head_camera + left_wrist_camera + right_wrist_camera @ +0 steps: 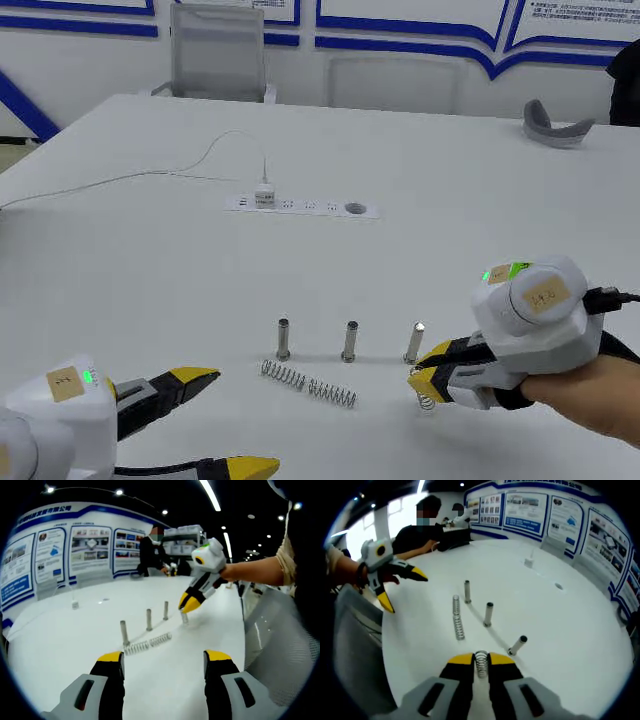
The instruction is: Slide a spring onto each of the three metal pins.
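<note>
None of the 3 pins (350, 340) is sleeved yet: 2 springs (283, 374) lie on the counter (150, 260), the right gripper (425, 378) jaws pinch the 3rd spring (480, 662) beside the right-hand pin, and the left gripper (245, 420) jaws gape empty.

White bench (150, 260); silver pins (350, 340), silver springs (283, 375); left gripper (245, 420) and right gripper (422, 372) white-bodied, black jaws tipped yellow; blue-striped wall (90, 55) at twelve o'clock.
</note>
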Available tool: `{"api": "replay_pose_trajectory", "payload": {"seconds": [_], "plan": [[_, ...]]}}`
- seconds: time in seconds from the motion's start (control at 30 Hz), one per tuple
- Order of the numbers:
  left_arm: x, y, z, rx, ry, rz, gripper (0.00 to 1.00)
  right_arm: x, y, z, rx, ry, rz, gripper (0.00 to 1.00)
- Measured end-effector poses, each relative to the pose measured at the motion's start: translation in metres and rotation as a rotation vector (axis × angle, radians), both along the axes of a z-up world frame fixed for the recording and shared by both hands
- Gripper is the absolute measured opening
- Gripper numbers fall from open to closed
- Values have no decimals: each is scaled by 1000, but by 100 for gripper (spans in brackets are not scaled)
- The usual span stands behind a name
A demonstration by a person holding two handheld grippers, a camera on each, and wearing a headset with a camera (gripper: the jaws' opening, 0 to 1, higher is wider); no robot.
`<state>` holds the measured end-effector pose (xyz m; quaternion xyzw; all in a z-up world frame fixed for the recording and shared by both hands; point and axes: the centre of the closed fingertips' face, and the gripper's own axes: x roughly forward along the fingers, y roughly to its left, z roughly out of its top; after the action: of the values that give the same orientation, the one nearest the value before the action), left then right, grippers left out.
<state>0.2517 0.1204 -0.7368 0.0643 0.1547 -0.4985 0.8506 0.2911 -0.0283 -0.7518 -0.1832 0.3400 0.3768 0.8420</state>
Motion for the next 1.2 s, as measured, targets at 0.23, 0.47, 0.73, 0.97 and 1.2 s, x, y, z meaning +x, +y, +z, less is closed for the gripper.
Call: {"api": "replay_pose_trajectory", "payload": {"seconds": [0.23, 0.47, 0.73, 0.97, 1.2], "plan": [[1, -26, 5, -12, -7, -56, 62, -2, 14, 16, 43, -24, 10, 12], [9, -47, 9, -40, 2, -80, 58, -5, 30, 32, 93, -44, 29, 12], [19, -64, 16, -107, 35, -69, 53, -8, 47, 46, 161, -50, 37, 12], [21, -70, 17, -125, 50, -68, 49, -11, 59, 57, 219, -55, 44, 12], [19, -77, 19, -133, 49, -76, 45, -17, 77, 66, 259, -62, 71, 12]]}}
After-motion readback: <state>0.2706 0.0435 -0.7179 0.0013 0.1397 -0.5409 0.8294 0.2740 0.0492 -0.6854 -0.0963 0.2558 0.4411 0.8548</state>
